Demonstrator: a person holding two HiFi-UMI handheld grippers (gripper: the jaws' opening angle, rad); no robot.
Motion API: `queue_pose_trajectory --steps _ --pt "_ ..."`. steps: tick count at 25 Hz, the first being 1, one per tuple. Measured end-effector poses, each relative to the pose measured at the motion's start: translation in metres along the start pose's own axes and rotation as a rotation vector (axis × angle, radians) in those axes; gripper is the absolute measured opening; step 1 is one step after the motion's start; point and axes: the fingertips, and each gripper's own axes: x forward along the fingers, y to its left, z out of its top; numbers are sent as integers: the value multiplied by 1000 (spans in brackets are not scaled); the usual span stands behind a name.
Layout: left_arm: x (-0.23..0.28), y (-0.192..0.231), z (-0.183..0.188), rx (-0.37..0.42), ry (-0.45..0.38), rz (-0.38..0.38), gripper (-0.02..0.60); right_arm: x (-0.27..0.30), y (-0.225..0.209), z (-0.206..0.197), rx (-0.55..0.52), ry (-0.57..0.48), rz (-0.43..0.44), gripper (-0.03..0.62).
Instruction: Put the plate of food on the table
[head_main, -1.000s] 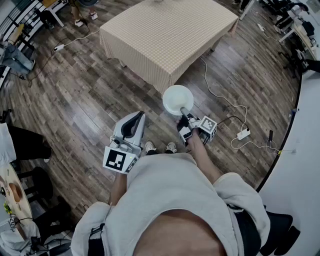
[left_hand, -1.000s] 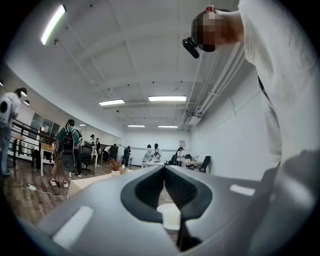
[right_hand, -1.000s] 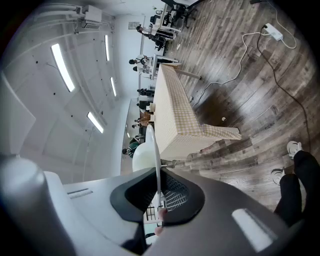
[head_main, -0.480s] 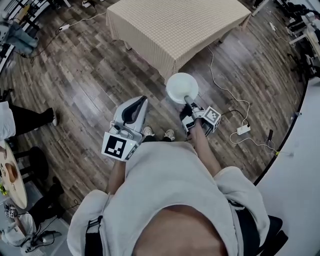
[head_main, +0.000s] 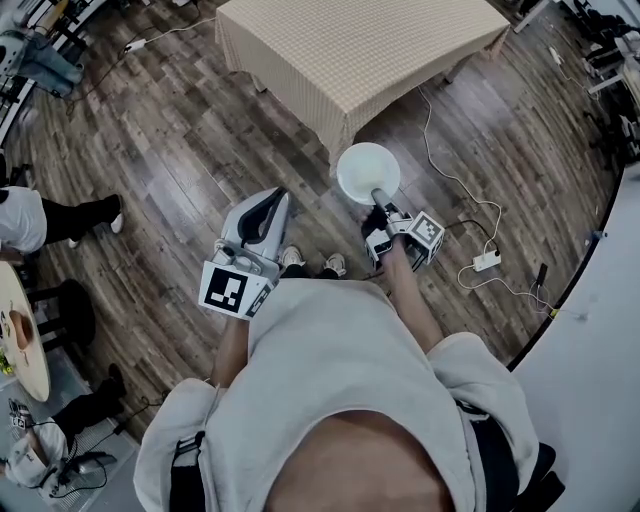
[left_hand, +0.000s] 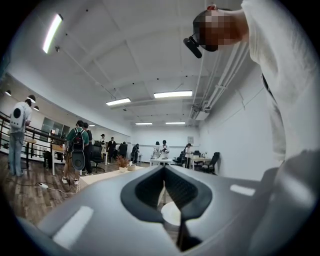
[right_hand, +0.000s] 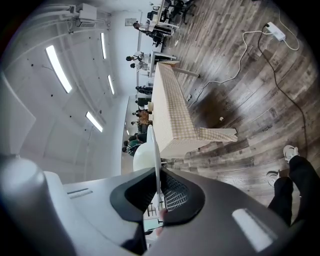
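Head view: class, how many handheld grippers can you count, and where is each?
2. The left gripper hangs over the wooden floor beside the person's shoes; the right gripper grips the white plate by its rim near the table. None seems hidden.

No text, label, brand or number can be read in any view.

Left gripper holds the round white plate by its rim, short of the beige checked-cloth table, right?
Not the left: the right gripper holds the round white plate by its rim, as the right gripper view shows, short of the beige checked-cloth table.
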Motion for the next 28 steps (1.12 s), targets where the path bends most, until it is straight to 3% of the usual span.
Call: queue_pose_trajectory --steps 6,13,16,28 --pt "14 -16 -10 -7 11 16 8 -4 -4 22 -6 22 53 18" --pt "38 -21 -14 -12 7 6 8 -6 -4 43 -19 12 15 18" --pt "51 -15 -17 -16 7 3 8 7 -3 55 -31 14 58 18" --pt "138 46 -31 -36 -7 -42 8 87 18 95 -46 10 22 18"
